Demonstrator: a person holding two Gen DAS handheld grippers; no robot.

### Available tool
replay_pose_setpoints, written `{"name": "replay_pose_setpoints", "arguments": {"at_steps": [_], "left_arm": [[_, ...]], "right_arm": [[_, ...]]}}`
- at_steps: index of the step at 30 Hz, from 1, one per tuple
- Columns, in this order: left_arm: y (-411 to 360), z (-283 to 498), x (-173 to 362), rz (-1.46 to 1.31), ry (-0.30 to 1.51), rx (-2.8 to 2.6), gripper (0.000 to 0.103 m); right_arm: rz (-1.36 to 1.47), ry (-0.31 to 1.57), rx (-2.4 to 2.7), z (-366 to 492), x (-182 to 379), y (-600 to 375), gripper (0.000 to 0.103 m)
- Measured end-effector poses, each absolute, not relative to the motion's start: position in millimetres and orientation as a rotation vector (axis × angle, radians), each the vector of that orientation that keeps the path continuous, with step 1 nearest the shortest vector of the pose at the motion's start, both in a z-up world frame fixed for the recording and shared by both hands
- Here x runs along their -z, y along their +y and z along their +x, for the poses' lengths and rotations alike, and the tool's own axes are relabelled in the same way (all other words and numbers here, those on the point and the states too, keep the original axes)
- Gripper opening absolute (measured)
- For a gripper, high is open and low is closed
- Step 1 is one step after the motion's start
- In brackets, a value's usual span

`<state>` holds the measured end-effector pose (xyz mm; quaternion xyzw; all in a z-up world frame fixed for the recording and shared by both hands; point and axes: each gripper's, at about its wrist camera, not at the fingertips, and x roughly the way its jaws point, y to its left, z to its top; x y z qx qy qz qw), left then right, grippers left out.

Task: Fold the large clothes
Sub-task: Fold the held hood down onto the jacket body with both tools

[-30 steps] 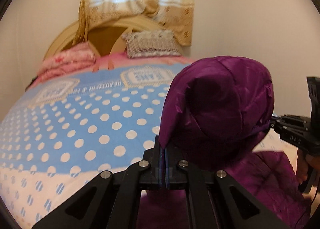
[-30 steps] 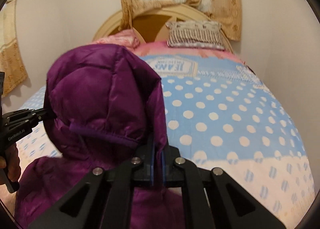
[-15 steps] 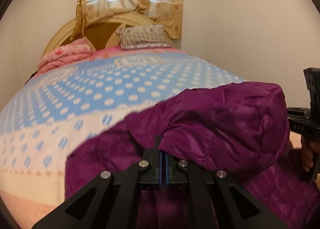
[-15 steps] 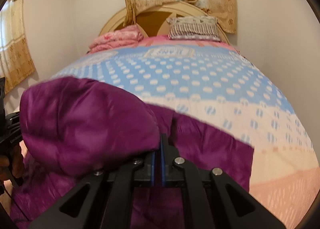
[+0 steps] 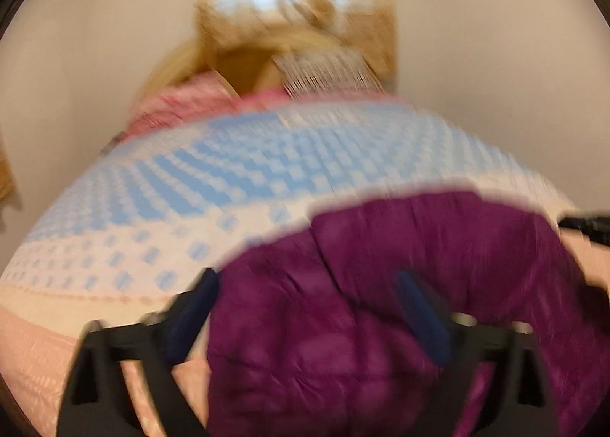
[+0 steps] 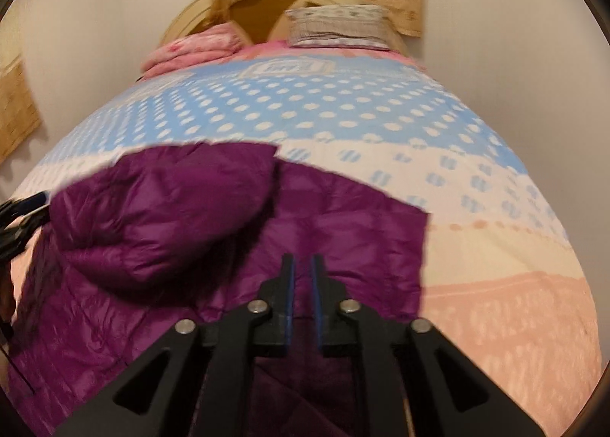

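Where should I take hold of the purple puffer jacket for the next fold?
Probably the straight side edge of the purple puffer jacket on its right, where it lies flat on the polka-dot bedspread. Come in from the right, low over the bed. The hood is folded down into a bulky mound that fills more than a claw could span; the thin edge suits the narrow, opening right claw.

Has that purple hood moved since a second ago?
Yes. The hood has come down from headboard height onto the jacket lying on the bedspread; both grippers' jaws are opening.

Puffy purple hooded jacket (image 6: 236, 246) lies on the bed, hood folded over.
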<state>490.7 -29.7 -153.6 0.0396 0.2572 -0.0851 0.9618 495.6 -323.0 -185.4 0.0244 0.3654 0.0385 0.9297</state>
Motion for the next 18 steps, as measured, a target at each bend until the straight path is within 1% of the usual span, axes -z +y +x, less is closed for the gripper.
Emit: {"name": "replay_pose_setpoints", "arguments": {"at_steps": [1,2,5,6,7,8,9,10,11,12,13,17,18], "left_arm": [[-28.4,492.8,145.8,0.050,0.487,0.165,0.098],[-29.7,497.7,142.3,0.044,0.488,0.163,0.098],[-48.3,526.0,136.0,0.048,0.537,0.096,0.098],[-58.1,536.6,137.7,0.042,0.559,0.095,0.098],[-65.5,542.0,141.4,0.049,0.572,0.096,0.098],[-75.0,545.1,147.5,0.076,0.582,0.094,0.098],[-82.0,545.4,154.5,0.105,0.594,0.088,0.098],[-91.6,546.3,164.7,0.136,0.619,0.082,0.098],[-96.7,543.6,172.9,0.153,0.639,0.089,0.098],[-100.6,540.9,183.1,0.166,0.661,0.099,0.098],[-103.1,536.9,194.0,0.173,0.679,0.112,0.098],[-105.9,532.0,224.5,0.187,0.739,0.142,0.098],[-106.3,534.4,225.6,0.178,0.749,0.148,0.098]], "right_arm": [[0.076,0.727,-0.082,497.0,176.6,-322.3,0.026],[0.085,0.711,-0.087,499.1,171.3,-319.5,0.028],[0.126,0.670,-0.129,515.8,153.7,-296.5,0.028],[0.145,0.667,-0.150,523.0,151.1,-287.5,0.035],[0.168,0.669,-0.175,533.3,150.2,-276.2,0.052],[0.179,0.674,-0.190,539.7,152.4,-268.2,0.062],[0.173,0.684,-0.212,547.0,156.8,-257.9,0.068],[0.155,0.707,-0.229,553.5,163.8,-248.8,0.066],[0.141,0.747,-0.245,557.2,174.9,-239.8,0.054],[0.140,0.784,-0.251,557.7,186.3,-235.1,0.032],[0.141,0.820,-0.255,555.4,200.7,-231.6,0.026],[0.085,0.868,-0.251,541.4,242.1,-227.2,0.025],[0.085,0.864,-0.248,538.0,247.6,-227.1,0.022]]}}
